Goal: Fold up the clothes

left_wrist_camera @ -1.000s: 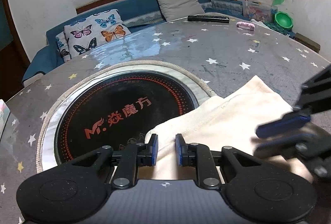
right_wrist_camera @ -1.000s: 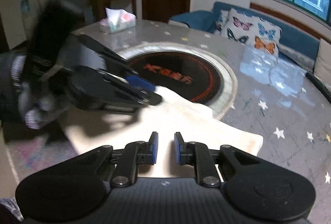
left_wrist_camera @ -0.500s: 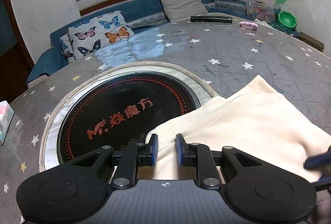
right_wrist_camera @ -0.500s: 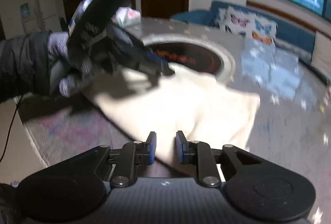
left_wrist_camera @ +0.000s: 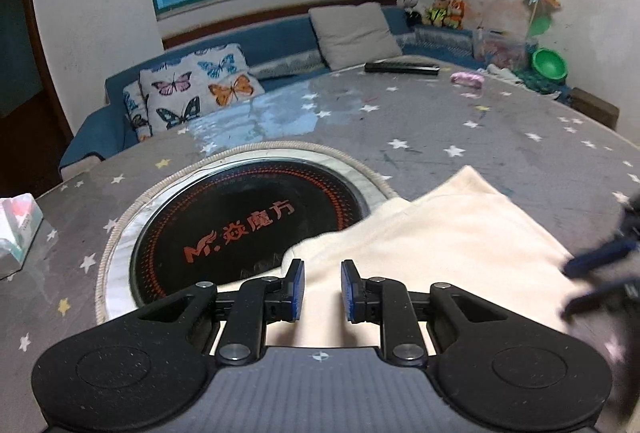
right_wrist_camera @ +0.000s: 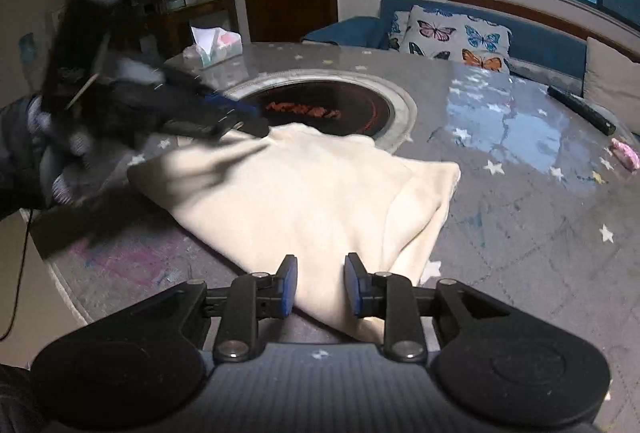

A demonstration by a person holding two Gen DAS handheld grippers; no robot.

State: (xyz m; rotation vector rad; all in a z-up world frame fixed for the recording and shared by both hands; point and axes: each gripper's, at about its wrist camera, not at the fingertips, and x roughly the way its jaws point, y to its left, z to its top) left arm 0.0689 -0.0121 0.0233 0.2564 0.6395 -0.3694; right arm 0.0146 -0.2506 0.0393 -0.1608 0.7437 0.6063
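Observation:
A cream garment [left_wrist_camera: 440,241] lies folded on the grey star-patterned table [left_wrist_camera: 440,121], partly over the black round burner [left_wrist_camera: 248,229]. My left gripper [left_wrist_camera: 322,289] holds the garment's left corner, its blue pads narrowly apart with cloth between them. In the right wrist view that gripper [right_wrist_camera: 224,113] is blurred, in a gloved hand over the garment's [right_wrist_camera: 304,193] far left corner. My right gripper [right_wrist_camera: 321,285] is at the garment's near edge. Its jaws are opening, and the cloth lies between them without being pressed. It shows blurred at the right edge [left_wrist_camera: 600,273] of the left wrist view.
A tissue box [left_wrist_camera: 16,229] stands at the table's left edge. A black remote [left_wrist_camera: 400,67] and a small pink item [left_wrist_camera: 466,78] lie at the far side. Behind the table is a blue sofa with a butterfly cushion [left_wrist_camera: 192,93]. The table's rim [right_wrist_camera: 64,289] curves near my right gripper.
The right gripper's jaws have widened and it has drawn back to the garment's near edge. The left gripper shifted slightly, and the cloth corner moved with it.

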